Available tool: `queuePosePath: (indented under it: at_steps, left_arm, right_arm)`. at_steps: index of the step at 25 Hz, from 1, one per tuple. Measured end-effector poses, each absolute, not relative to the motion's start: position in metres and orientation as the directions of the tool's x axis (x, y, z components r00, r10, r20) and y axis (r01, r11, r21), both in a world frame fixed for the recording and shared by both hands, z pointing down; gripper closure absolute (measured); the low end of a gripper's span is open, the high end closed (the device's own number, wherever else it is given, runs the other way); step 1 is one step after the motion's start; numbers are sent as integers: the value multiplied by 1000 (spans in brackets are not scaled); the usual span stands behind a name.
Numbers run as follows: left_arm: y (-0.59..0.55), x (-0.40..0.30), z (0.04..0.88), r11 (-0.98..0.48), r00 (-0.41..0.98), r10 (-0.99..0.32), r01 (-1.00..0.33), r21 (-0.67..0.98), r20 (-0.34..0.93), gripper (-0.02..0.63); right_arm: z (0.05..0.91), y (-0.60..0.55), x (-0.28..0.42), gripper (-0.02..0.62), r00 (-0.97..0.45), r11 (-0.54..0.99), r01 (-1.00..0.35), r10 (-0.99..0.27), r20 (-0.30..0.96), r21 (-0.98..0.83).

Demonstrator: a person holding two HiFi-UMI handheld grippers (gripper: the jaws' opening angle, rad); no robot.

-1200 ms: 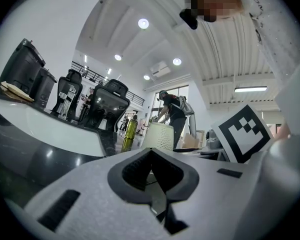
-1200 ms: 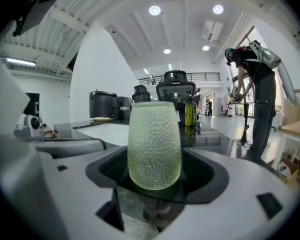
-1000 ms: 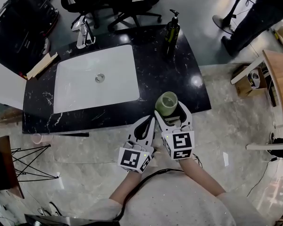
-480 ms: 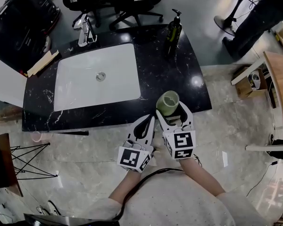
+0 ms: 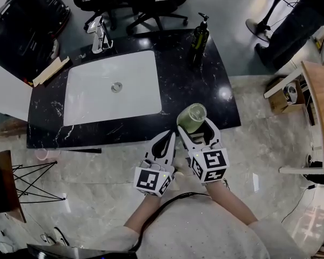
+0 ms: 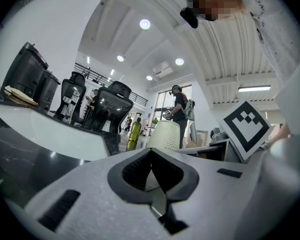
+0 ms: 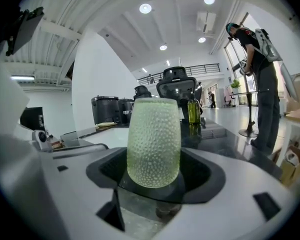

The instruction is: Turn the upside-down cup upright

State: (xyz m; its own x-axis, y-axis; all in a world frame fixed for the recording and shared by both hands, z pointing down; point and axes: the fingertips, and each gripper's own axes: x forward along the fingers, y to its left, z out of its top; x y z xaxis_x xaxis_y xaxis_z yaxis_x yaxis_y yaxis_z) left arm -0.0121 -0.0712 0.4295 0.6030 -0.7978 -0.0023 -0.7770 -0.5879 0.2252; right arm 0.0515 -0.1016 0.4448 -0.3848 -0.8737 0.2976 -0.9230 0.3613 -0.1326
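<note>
A pale green, bumpy-walled cup [image 5: 191, 118] hangs over the front right edge of the black marble counter [image 5: 210, 85]. My right gripper [image 5: 195, 128] is shut on the cup. In the right gripper view the cup [image 7: 154, 141] stands upright between the two jaws of the right gripper [image 7: 155, 181]; I cannot tell which end is its mouth. My left gripper [image 5: 167, 140] sits just left of the right one, off the counter's front edge, shut with nothing in it. In the left gripper view the left gripper [image 6: 151, 170] has its jaws meeting, with the cup [image 6: 164, 135] beyond them.
A white sink basin [image 5: 97, 99] fills the counter's left half, with a faucet [image 5: 99, 36] behind it. A dark green pump bottle [image 5: 198, 36] stands at the back right. Office chairs [image 5: 146, 1] stand behind the counter; a person [image 5: 297, 20] and a wooden table [image 5: 319, 101] are at right.
The right gripper has rolled a little with the cup in it, so its marker cube sits turned. The left gripper has barely moved.
</note>
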Motion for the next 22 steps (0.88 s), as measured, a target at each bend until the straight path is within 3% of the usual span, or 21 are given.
queuePosePath:
  at_steps: [5, 10, 16, 22]
  left_arm:
    - [-75, -21, 417, -574, 589, -808, -789, 217, 2, 600]
    - [-77, -26, 408, -565, 578, -816, -797, 212, 0, 600]
    - [-76, -37, 408, -545, 558, -830, -811, 212, 2, 600]
    - [-75, -45, 412, -534, 548, -837, -818, 214, 8, 600]
  right_arm:
    - [435, -102, 43, 272, -429, 374, -899, -856, 288, -229]
    - [429, -101, 36, 272, -495, 332, -809, -830, 257, -486]
    - [426, -98, 25, 272, -566, 252, -567, -811, 148, -784]
    - [425, -94, 8, 272, -628, 239, -343, -777, 33, -908]
